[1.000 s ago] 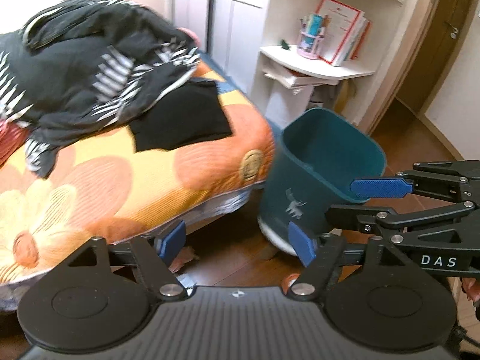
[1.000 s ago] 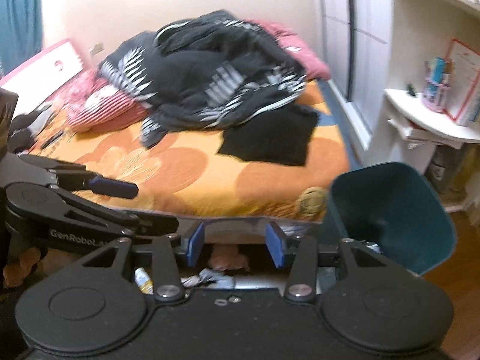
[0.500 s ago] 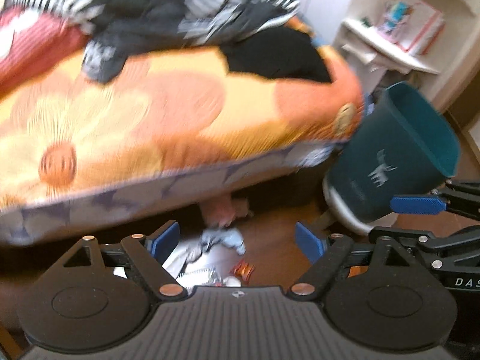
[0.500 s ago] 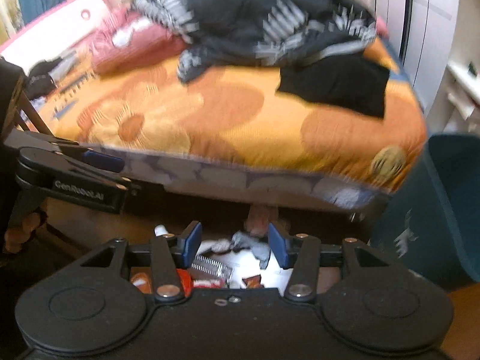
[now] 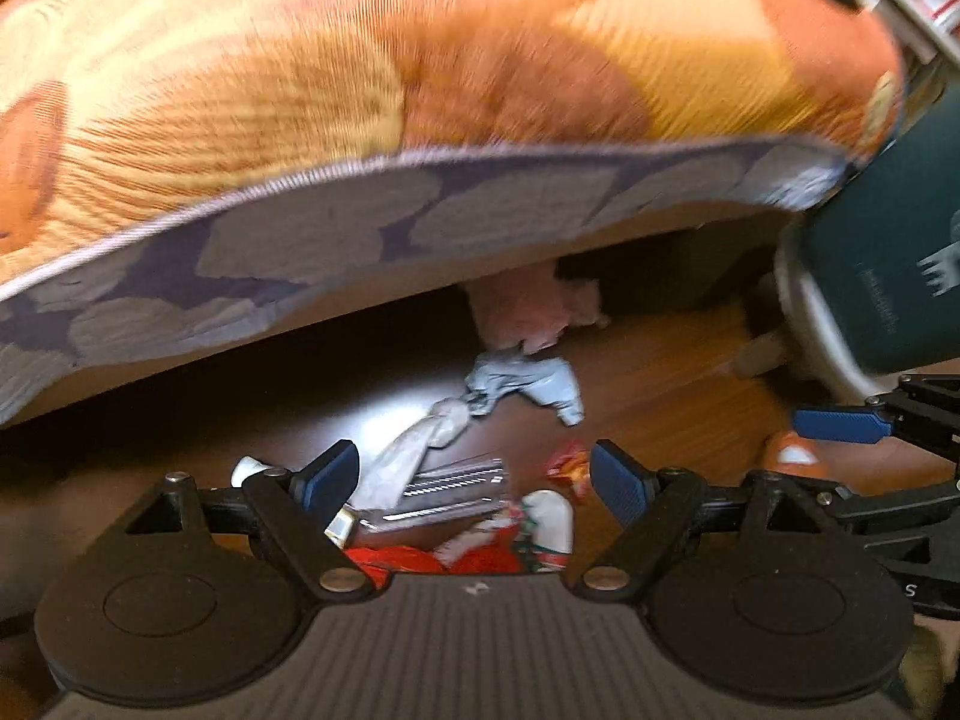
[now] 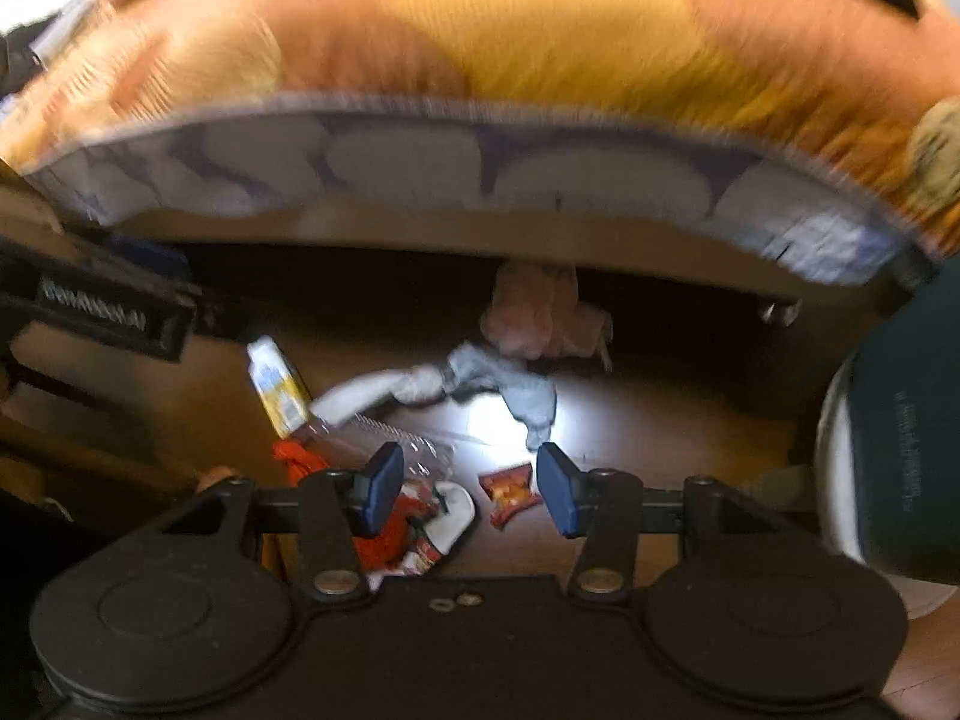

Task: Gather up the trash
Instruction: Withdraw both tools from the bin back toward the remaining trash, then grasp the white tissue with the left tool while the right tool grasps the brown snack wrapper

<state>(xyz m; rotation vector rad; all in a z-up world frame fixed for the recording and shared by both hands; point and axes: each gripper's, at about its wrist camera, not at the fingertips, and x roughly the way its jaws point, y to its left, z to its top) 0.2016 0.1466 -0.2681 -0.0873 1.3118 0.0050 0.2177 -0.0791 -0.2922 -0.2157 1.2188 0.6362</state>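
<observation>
Both my grippers point steeply down at the floor by the bed [image 5: 420,138].

Left gripper [image 5: 474,483]: jaws spread wide, nothing pinched. Between and just past my fingertips lies a litter pile: clear plastic tray [image 5: 447,489], red-and-white wrapper [image 5: 510,546] nearest my palm, small red snack packet [image 5: 567,468] close to my right finger, crumpled grey-white tissue [image 5: 522,384] farther ahead.

Right gripper [image 6: 465,489]: jaws apart, empty. Snack packet [image 6: 507,492] lies between my fingertips; red-and-white wrapper [image 6: 432,525] by my left finger; small yellow-white carton [image 6: 276,387] ahead-left.

Teal bin [image 6: 906,450] stands well right of my right finger. Views are motion-blurred.
</observation>
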